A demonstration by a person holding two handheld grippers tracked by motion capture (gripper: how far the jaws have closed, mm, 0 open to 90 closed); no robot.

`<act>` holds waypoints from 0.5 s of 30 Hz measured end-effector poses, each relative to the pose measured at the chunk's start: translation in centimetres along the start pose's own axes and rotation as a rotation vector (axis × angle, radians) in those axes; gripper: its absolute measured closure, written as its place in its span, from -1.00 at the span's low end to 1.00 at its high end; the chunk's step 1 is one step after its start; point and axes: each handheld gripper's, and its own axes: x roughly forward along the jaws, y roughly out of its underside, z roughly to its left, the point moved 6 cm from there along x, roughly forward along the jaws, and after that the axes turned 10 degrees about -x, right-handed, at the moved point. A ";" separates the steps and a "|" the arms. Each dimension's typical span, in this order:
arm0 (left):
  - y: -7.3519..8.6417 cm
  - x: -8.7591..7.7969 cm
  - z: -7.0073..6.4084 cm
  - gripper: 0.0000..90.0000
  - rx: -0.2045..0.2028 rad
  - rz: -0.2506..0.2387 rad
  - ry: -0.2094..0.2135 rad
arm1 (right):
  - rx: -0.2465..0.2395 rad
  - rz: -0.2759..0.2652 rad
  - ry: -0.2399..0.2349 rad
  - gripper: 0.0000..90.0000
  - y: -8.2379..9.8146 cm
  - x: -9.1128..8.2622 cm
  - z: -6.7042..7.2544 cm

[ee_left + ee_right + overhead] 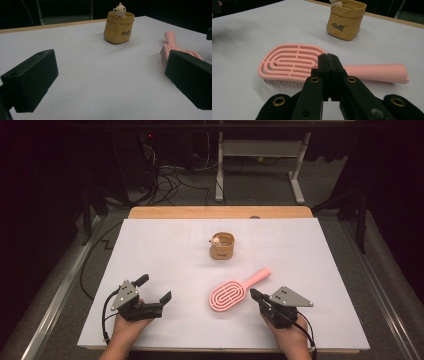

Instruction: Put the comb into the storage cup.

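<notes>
Plainly, left to right across the tabletop (165, 245):

Left gripper: the left gripper (154, 290) rests low near the front left of the white tabletop, jaws spread wide with nothing between them; in its own view the pink brush's bristled edge shows just past one jaw.

Pouch: a small tan fabric pouch (222, 246) stands upright near the middle, farther back, with a little bear-like figure (215, 240) peeking over its rim. It is well apart from both grippers.

Hairbrush: the pink vented hairbrush (235, 291) lies flat, bristles down, oval head toward the person and handle slanting away to the back right. The head is cut with looping slots; the handle is a smooth, slightly flattened bar.

Right gripper: the right gripper (254, 294) sits just beside the brush, jaws pressed together and empty, tips pointing at the junction of head and handle.

Step in hand: my reading is an approach to the brush, with no grasp made yet.

Next move: the right jaws would need to part before they can straddle the handle, then close across its narrow sides; the low, flat profile leaves little room under it, so a pinch near the neck looks safest.
</notes>
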 end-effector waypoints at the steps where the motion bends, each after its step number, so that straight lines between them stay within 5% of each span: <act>1: 0.0 0.0 -0.1 -1.00 -0.001 -0.002 0.004 | -0.001 0.003 -0.002 1.00 -0.1 0.3 0.1; 7: 0.1 0.0 -0.2 -1.00 0.023 -0.011 0.003 | -0.016 0.038 0.013 1.00 -0.7 1.8 -0.5; 15: -0.1 -0.1 -0.5 -1.00 0.033 -0.033 0.024 | -0.030 0.108 0.100 1.00 -1.5 3.6 -4.1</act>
